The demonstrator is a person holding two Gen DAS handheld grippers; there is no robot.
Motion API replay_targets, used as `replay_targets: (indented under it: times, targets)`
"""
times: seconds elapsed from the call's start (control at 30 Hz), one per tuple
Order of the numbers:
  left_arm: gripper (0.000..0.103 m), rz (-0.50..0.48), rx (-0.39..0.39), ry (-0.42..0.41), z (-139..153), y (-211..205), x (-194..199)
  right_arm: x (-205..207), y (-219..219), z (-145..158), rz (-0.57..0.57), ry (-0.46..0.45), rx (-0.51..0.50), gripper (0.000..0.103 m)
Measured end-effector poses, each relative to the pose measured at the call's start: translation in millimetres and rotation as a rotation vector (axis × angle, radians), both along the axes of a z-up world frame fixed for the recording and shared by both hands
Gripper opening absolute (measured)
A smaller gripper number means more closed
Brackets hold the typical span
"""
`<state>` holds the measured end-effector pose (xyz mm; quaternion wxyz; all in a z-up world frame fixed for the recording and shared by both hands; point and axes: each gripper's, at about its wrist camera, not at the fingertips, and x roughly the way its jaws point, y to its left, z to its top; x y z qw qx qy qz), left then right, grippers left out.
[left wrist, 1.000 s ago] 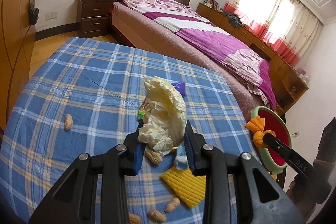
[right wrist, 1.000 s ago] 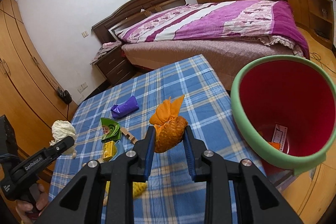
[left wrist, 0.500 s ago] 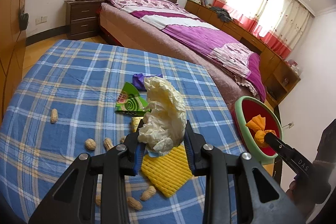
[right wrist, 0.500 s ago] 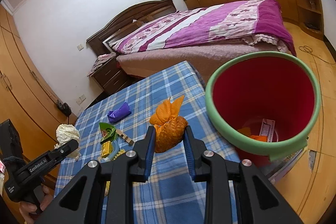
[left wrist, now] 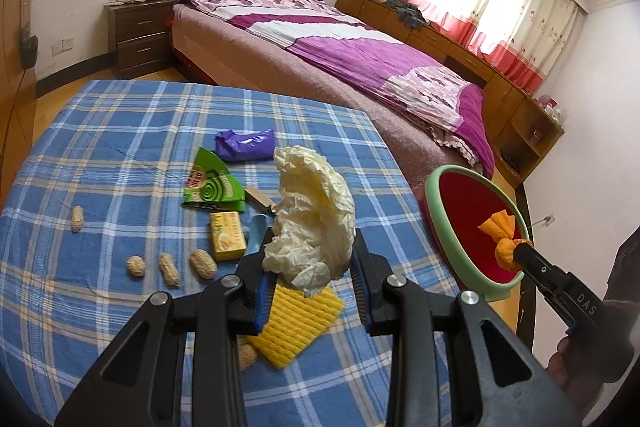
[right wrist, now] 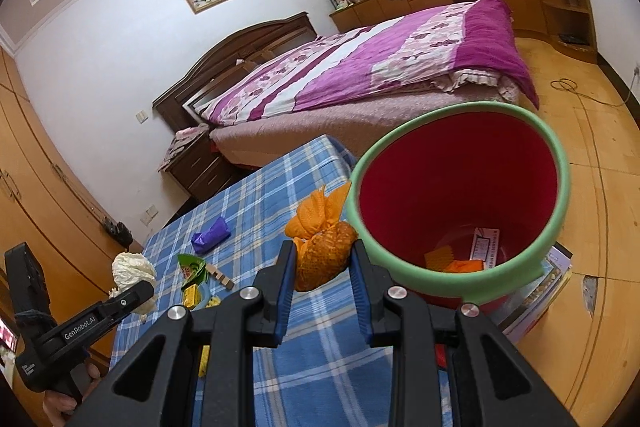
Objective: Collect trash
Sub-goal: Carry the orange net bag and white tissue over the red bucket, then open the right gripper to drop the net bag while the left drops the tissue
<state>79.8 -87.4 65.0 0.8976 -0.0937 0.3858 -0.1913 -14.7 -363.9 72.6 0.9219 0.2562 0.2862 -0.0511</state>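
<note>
L gripper (left wrist: 313, 269) jaws pinch a crumpled cream bag (left wrist: 312, 223) above the bench (left wrist: 120, 155). R gripper (right wrist: 323, 269) jaws pinch an orange net bag (right wrist: 324, 259) just beside the red bin's (right wrist: 560, 187) rim, at its 9 o'clock.

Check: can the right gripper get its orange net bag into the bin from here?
Probably yes. The right gripper is shut on the orange net bag just beside the bin's green rim; the mouth is open and nothing blocks it.
</note>
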Motion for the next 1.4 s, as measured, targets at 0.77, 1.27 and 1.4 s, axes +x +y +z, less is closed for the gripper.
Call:
replay_targets:
  times: [0.77,1.27,1.4]
  targets:
    - [0.034,-0.227,0.069,0.006,-6.2,-114.0,8.6,-22.7,-86.7,-22.9,-0.212,0.027,0.02,0.03]
    - [0.034,-0.352,0.104,0.0,-12.7,-181.6,15.3,-19.2,-113.7,-37.7,-0.233,0.044,0.029,0.043]
    - [0.034,-0.38,0.109,0.003,-15.8,-196.6,16.0,-18.5,-116.8,-39.3,-0.231,0.038,0.041,0.045]
